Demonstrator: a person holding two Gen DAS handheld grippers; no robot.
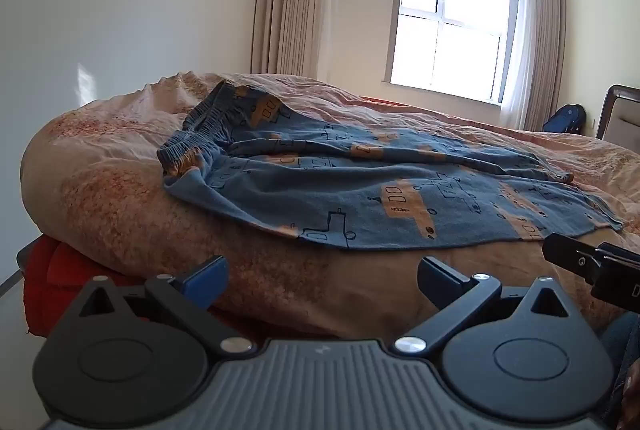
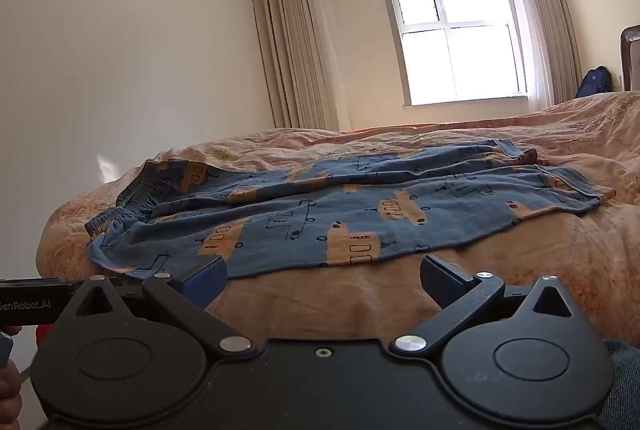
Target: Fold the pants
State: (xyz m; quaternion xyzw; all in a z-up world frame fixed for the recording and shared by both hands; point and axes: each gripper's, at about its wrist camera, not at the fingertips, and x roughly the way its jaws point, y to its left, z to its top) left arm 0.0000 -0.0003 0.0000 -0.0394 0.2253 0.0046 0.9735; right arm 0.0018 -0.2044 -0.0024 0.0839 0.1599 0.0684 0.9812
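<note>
The pants (image 1: pixel 360 189) lie spread out on top of the bed (image 1: pixel 120 189), blue cloth printed with orange blocks and thin black outline drawings. They are not folded: the gathered elastic waistband (image 1: pixel 200 133) is bunched and partly stood up at one end, and the two legs run side by side away from it, the farther leg rumpled into long creases, the nearer one lying flatter with its hem (image 2: pixel 576 197) at the far end from the waistband.

Under the pants the bed is covered by a wrinkled quilt in pinkish beige with rust-coloured speckling. Below the quilt's edge, on the waistband side of the pants, something red (image 1: pixel 44 278) shows.

Just short of the pants' near edge, the left gripper (image 1: pixel 320 278) has its fingers wide apart with nothing between them. The right gripper (image 2: pixel 322 280) also has its fingers spread wide and empty, close to the near edge of the cloth.

Beyond the pants stands a bright window (image 2: pixel 456 37) with beige curtains (image 2: pixel 296 41) on either side. Past the hem end of the pants a dark blue backpack (image 2: pixel 594 81) rests by a headboard (image 1: pixel 620 113). The walls are plain and pale.
</note>
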